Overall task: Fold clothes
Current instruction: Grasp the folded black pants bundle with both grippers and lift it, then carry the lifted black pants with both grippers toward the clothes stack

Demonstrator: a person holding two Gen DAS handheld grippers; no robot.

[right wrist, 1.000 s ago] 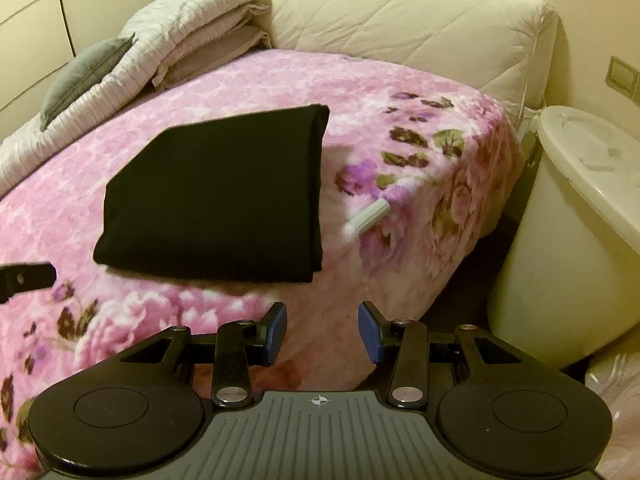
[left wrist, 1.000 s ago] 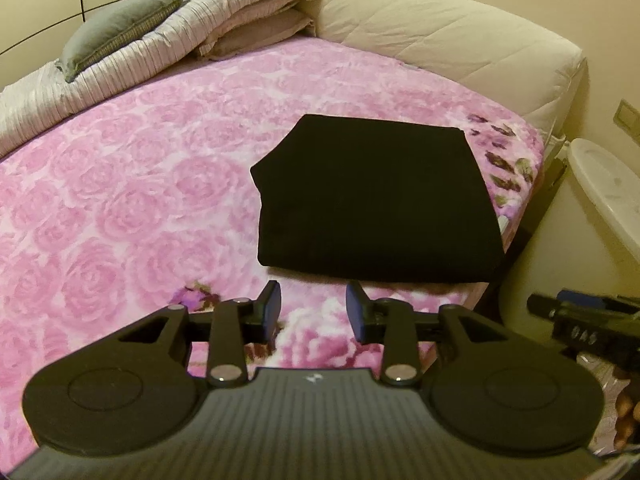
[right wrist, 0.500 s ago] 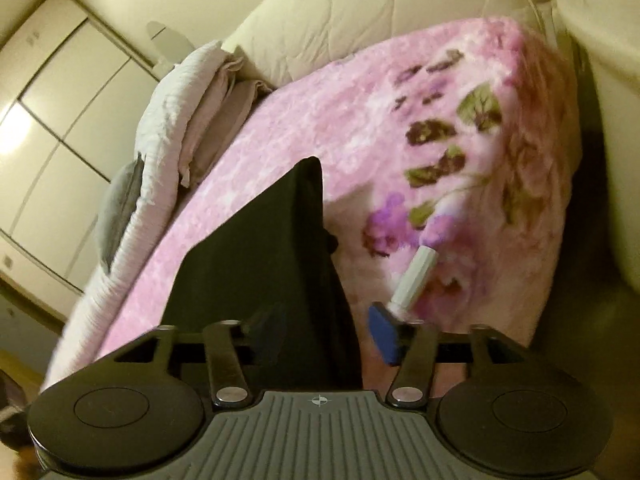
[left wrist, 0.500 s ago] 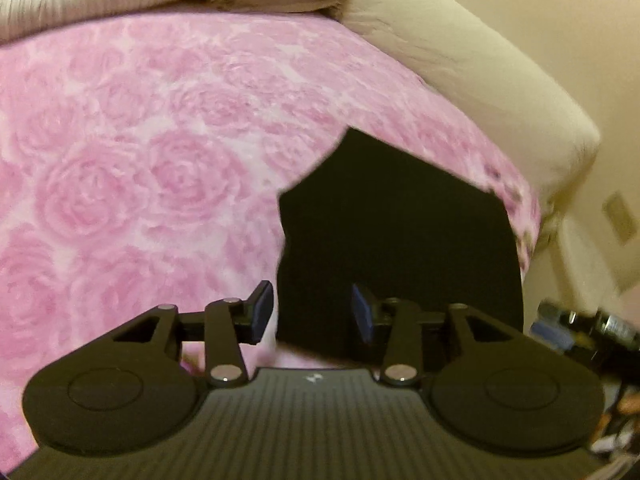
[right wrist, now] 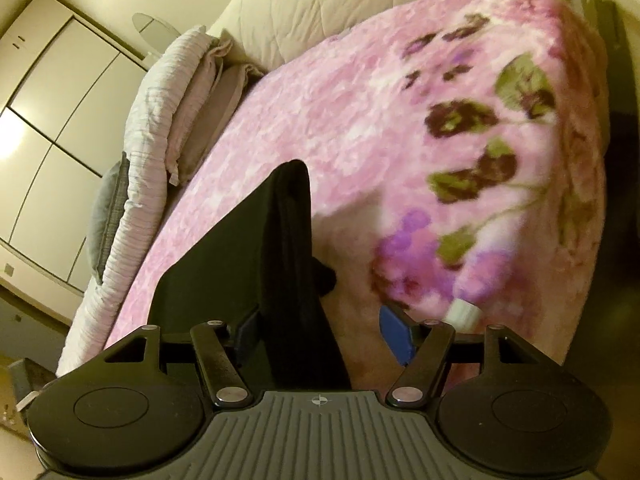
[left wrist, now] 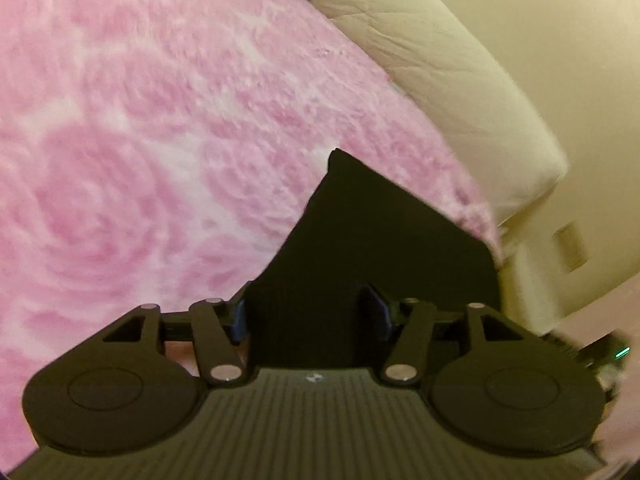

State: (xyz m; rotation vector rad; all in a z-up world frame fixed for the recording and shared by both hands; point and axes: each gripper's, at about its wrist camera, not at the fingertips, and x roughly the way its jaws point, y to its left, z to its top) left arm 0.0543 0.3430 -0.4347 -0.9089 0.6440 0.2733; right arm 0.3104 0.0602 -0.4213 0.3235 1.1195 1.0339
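A folded black garment lies on the pink floral bed cover near the bed's corner. My left gripper is open, its fingers astride the garment's near left corner, with cloth between them. In the right wrist view the same garment shows its thick folded right edge running between the fingers of my right gripper, which is open. Both grippers sit low at the garment's near edge.
A cream quilted headboard cushion runs along the far side of the bed. Folded quilts and a grey pillow are stacked at the bed's left. Cupboard doors stand behind. A small white tube lies by the right fingertip.
Both grippers have moved forward and down onto the near edge of the black garment, so that its edge now lies between the open fingers. The garment itself has not moved.
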